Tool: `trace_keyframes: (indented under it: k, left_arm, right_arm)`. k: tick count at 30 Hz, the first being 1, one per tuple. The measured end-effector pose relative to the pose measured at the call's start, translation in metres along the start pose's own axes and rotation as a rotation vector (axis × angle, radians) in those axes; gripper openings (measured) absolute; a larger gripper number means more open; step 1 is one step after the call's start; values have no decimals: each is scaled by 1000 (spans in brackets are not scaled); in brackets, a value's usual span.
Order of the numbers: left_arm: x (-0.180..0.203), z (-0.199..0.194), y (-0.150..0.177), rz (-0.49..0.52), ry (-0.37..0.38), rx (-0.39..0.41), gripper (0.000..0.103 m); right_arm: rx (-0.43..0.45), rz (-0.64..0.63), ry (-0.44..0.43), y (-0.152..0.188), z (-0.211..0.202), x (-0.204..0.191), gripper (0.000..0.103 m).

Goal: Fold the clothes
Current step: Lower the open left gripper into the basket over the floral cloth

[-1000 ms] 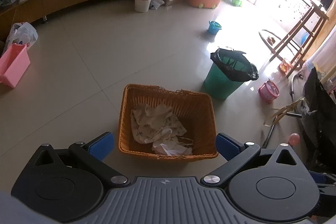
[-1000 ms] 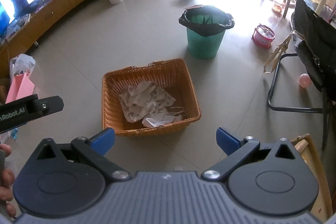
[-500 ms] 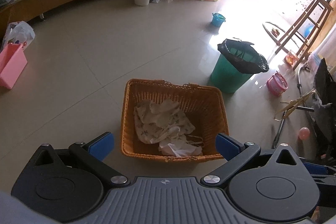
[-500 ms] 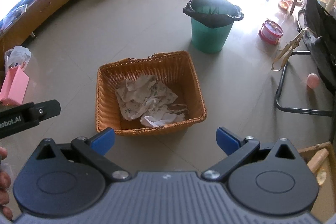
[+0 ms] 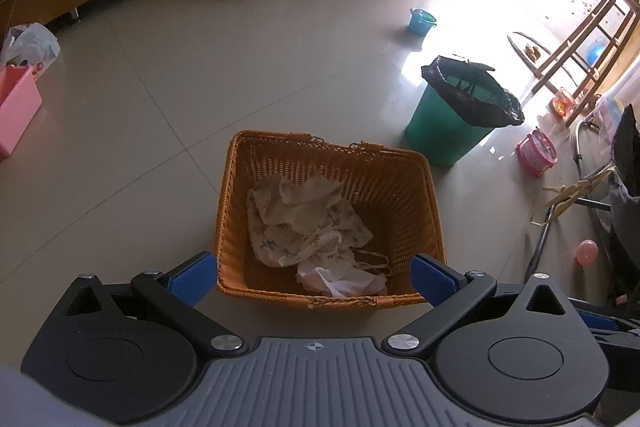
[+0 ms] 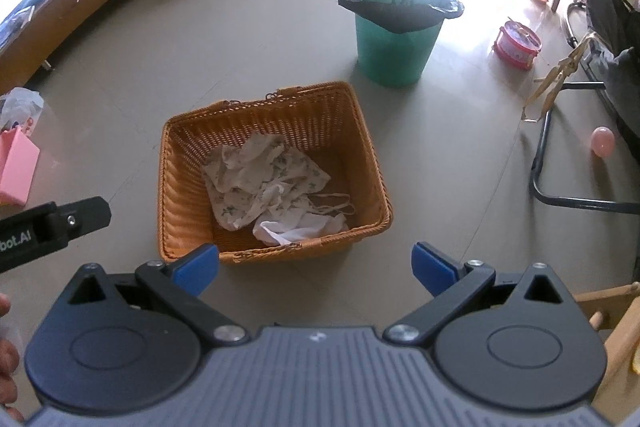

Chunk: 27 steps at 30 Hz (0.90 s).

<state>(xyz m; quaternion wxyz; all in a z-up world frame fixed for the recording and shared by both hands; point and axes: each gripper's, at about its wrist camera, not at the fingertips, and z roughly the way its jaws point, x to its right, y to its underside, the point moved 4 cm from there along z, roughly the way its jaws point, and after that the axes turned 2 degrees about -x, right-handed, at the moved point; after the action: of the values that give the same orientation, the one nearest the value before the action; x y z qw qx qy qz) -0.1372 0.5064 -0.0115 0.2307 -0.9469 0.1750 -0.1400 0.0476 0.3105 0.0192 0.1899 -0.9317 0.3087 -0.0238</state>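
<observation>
Vs ~1 s ago both cams have closed in on the wicker basket (image 5: 329, 297): it's bigger and lower in frame, near rim now sits right between the left gripper (image 5: 312, 277) tips in left wrist view. TV mostly out of shot, so rigs tilted down too. Read: approach phase, no garment picked yet, folding not started. Clothes (image 5: 304, 223) = crumpled floral-print pile w/ a white piece (image 5: 340, 281) near the front wall, all lying in the basket on the floor, green bin (image 5: 452, 131) just behind-right. Left gripper: jaws spread wide, empty, touching nothing. Right gripper (image 6: 316, 265): same, wide apart, nothing held, hovering short of the basket's near rim. Next prob a drop into the basket for the top garment.
</observation>
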Motion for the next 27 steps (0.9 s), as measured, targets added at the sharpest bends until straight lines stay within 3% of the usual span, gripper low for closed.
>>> trace_keyframes:
  k: [27]
  left_arm:
    - [-3, 97, -19, 20, -5, -8, 103]
  right_arm:
    - [11, -31, -59, -17, 87, -2, 103]
